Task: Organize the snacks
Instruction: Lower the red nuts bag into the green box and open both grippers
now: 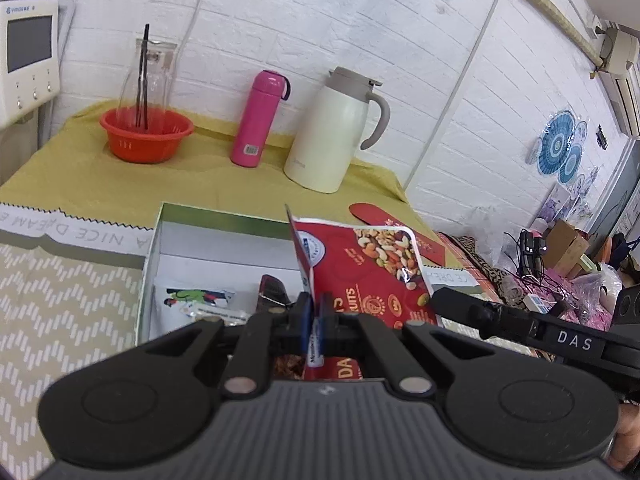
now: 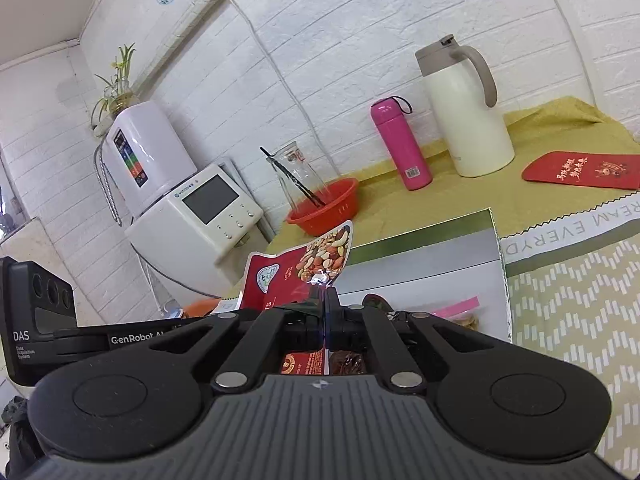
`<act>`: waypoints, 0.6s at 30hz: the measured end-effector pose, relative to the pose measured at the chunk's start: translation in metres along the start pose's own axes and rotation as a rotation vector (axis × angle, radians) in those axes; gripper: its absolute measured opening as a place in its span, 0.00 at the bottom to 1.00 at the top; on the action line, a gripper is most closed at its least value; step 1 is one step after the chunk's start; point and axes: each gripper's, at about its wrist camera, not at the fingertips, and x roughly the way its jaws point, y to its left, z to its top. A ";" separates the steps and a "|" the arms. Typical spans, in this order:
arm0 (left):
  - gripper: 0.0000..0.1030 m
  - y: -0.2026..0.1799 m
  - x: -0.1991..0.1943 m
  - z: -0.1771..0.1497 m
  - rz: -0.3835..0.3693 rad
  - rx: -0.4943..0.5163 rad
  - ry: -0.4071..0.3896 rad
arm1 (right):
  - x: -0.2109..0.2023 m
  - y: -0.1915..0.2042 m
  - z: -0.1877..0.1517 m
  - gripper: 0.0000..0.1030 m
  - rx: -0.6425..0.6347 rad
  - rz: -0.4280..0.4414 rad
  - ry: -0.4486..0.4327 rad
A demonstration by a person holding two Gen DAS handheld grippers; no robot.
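Clearly we carry the red nut bag (image 1: 372, 272) between both tools, lifted above the open white box (image 1: 224, 240) on the patterned cloth (image 1: 68, 300). Starting at the left, our left gripper (image 1: 315, 312) is clamped tight on one thin edge of the bag, jaws pressed together with only the film between them. That edge stands nearly upright, so the hold looks narrow; we judge a jerk could let the slick film slide out. Moving right, the bag's body bows across the gap, and its weight hangs unsupported in the middle. Further right, our right gripper (image 2: 325, 308) is likewise pinched shut on the opposite edge. If we draw the two hands apart, we might tear the seal or strip one grip. Inside the box lie other snack packets (image 1: 200, 300), and a careless lowering could land our bag on them. The pink flask (image 1: 260, 120) and cream jug (image 1: 332, 132) stand well apart, no hazard.
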 end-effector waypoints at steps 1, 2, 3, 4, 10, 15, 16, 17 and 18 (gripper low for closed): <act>0.00 0.002 0.006 0.001 0.006 -0.003 0.005 | 0.004 -0.004 0.000 0.04 0.011 -0.001 0.004; 0.00 0.003 0.013 0.002 0.013 -0.004 0.011 | 0.008 -0.007 0.000 0.04 0.020 -0.003 0.009; 0.00 0.006 0.019 0.003 0.021 -0.003 0.017 | 0.012 -0.011 0.000 0.04 0.027 -0.005 0.014; 0.00 0.007 0.024 0.003 0.028 -0.001 0.021 | 0.016 -0.014 0.000 0.04 0.032 -0.011 0.020; 0.41 0.017 0.041 0.002 0.039 -0.019 0.033 | 0.038 -0.024 -0.009 0.25 0.014 -0.080 0.080; 0.61 0.019 0.028 0.002 0.023 -0.048 -0.022 | 0.034 -0.023 -0.016 0.79 -0.045 -0.120 0.054; 0.62 0.017 0.027 0.002 0.039 -0.038 -0.020 | 0.032 -0.021 -0.017 0.84 -0.056 -0.117 0.051; 0.63 0.015 0.026 0.001 0.056 -0.027 -0.022 | 0.031 -0.019 -0.017 0.93 -0.071 -0.120 0.050; 0.64 0.013 0.025 0.001 0.071 -0.015 -0.026 | 0.030 -0.016 -0.017 1.00 -0.086 -0.132 0.047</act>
